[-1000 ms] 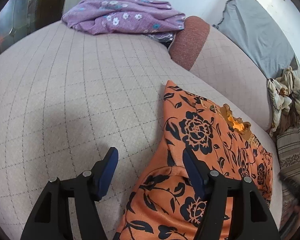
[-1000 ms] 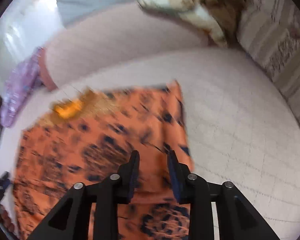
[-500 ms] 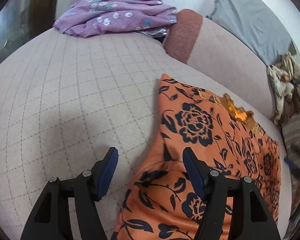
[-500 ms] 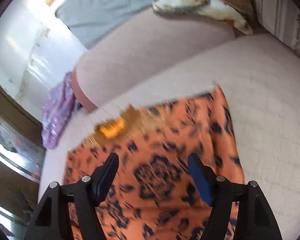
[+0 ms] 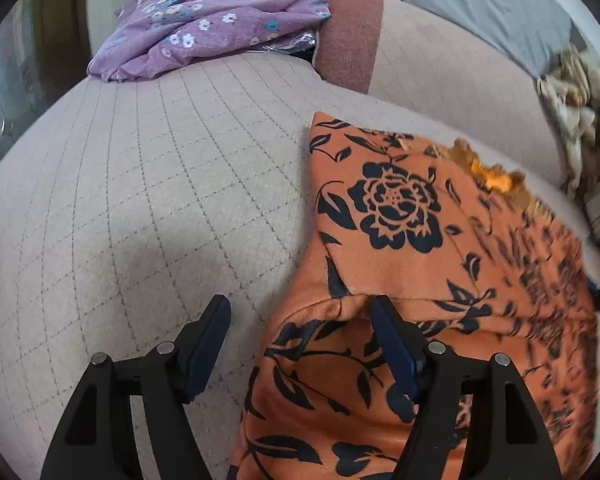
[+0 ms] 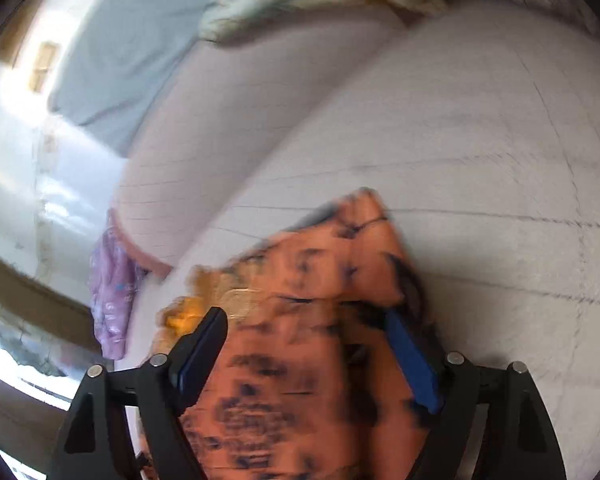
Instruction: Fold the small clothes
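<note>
A quilted sofa [image 5: 148,200] carries the orange garment [image 5: 400,216], spread flat on the seat, and a purple cloth [image 5: 204,20] at the far end. The left tongs [image 5: 300,332] are opening over the garment's near edge; the right tongs [image 6: 308,340] stand wide above the blurred garment, pads clear.

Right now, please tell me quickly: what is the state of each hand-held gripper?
Left hand-held gripper: jaws opening, nothing clamped; the orange floral garment edge lies between them.
Right hand-held gripper: open over the same garment, not gripping it.
</note>
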Available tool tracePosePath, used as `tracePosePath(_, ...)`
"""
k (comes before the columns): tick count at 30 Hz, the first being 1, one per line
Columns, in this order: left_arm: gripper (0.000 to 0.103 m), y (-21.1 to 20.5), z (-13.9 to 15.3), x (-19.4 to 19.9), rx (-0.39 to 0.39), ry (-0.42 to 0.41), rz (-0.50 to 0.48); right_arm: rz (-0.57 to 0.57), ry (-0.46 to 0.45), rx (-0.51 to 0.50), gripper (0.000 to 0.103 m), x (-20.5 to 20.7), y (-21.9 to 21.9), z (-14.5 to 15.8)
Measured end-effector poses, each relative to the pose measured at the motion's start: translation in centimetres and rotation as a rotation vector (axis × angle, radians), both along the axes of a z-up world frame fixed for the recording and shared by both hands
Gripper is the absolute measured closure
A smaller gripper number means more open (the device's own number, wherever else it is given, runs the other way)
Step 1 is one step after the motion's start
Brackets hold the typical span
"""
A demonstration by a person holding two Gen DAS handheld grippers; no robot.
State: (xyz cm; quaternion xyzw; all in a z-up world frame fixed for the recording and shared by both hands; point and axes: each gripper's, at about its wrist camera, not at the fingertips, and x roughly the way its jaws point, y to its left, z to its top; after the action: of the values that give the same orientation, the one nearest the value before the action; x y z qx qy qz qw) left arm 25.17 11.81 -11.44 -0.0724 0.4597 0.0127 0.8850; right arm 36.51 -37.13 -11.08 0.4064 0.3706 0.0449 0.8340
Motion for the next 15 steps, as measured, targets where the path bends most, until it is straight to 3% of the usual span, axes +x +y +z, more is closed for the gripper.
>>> tracePosePath(2,0.027,0.0,0.0,0.1,0.0,-0.001,0.004,-0.041,-0.051,0.134,0.021,-0.4,-0.4,-0.2)
tracePosePath(7,0.027,0.0,0.0,0.1,-0.004,-0.006,0.007,0.003,-0.142,0.213,0.021,1.9,-0.4,0.8)
tracePosePath(10,0.027,-0.1,-0.1,0.1,0.001,-0.011,0.005,-0.028,-0.068,0.187,0.026,3.9,-1.2,-2.1)
tracePosePath(12,0.027,0.0,0.0,0.2,-0.002,-0.01,0.006,-0.052,-0.095,0.196,0.024,3.5,-1.1,-1.5)
tracePosePath(15,0.027,0.4,0.1,0.3,-0.029,-0.007,0.01,-0.036,-0.056,0.143,0.024,2.7,-0.1,-0.3)
